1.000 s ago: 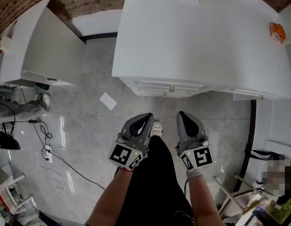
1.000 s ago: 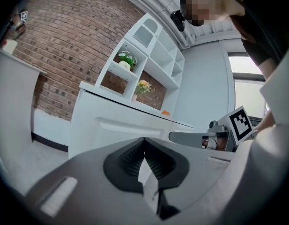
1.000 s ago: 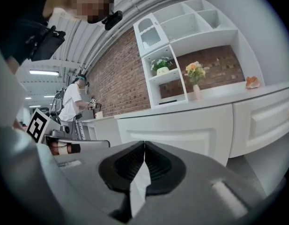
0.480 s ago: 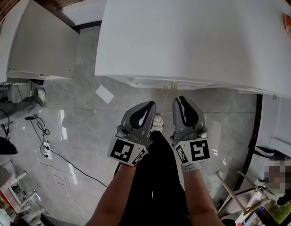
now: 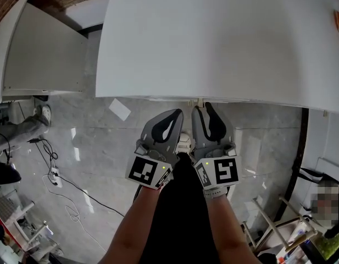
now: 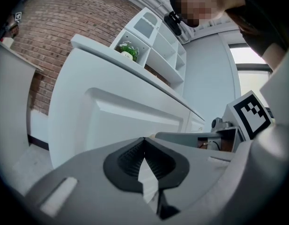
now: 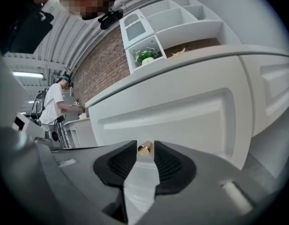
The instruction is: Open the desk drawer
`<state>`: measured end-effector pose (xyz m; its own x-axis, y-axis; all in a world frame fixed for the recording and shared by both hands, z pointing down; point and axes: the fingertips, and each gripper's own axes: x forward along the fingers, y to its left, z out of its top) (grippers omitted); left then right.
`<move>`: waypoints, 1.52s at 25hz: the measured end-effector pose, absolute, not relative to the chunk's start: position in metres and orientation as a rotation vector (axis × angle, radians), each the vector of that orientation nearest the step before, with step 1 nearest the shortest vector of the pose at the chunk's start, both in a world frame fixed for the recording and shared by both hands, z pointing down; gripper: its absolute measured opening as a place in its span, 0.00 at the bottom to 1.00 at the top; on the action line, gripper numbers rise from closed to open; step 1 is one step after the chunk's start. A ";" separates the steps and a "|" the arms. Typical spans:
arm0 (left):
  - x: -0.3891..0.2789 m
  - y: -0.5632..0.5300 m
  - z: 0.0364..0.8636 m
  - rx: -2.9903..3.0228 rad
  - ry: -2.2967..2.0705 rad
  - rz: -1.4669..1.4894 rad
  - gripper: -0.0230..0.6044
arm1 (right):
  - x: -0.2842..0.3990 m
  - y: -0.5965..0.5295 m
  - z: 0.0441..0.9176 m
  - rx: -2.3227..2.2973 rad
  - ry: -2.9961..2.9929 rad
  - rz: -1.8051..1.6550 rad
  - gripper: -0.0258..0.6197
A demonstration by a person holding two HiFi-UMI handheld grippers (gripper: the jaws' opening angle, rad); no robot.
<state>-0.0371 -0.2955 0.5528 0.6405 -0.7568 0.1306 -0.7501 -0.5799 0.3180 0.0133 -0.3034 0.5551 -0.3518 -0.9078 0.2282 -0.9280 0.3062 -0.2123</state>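
Compared with a second earlier, both tongs sit higher in the frame, right at the front edge of the white surface (image 5: 224, 37). The right tongs (image 5: 200, 110) have just been opening and stand apart around the brass knob (image 7: 144, 149) of the drawer (image 7: 181, 111), without pressing on it. The left tongs (image 6: 144, 140) are together and empty.

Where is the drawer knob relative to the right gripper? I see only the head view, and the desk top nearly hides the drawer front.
Observer: In the right gripper view, the brass knob sits between the fingers of the right gripper. They have just been opening and do not press it.
Operator: And the left gripper?
Observer: The left gripper has its fingers together, with nothing between them.
Operator: Has the drawer started to open?
Observer: It looks closed; the drawer front sits in line under the desk top.
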 end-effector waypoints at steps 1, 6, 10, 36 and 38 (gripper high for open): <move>-0.037 -0.297 0.554 2.520 -1.203 -0.029 0.04 | 0.012 -0.305 0.557 1.756 -2.485 0.485 0.20; -0.035 -0.300 0.556 2.506 -1.202 -0.031 0.04 | 0.013 -0.308 0.559 1.859 -2.436 0.501 0.20; -0.042 -0.299 0.556 2.499 -1.211 -0.033 0.04 | 0.014 -0.311 0.559 1.918 -2.412 0.496 0.19; -0.045 -0.283 0.556 2.496 -1.181 -0.042 0.04 | 0.009 -0.300 0.563 1.939 -2.401 0.572 0.16; -0.044 -0.282 0.555 2.501 -1.174 -0.042 0.04 | 0.009 -0.297 0.562 1.927 -2.405 0.571 0.16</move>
<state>-0.0437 -0.2823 0.5551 0.6513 -0.7476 0.1303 -0.7363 -0.5809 0.3470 0.0086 -0.2968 0.5625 -0.2436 -0.9423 0.2296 -0.9449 0.1773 -0.2750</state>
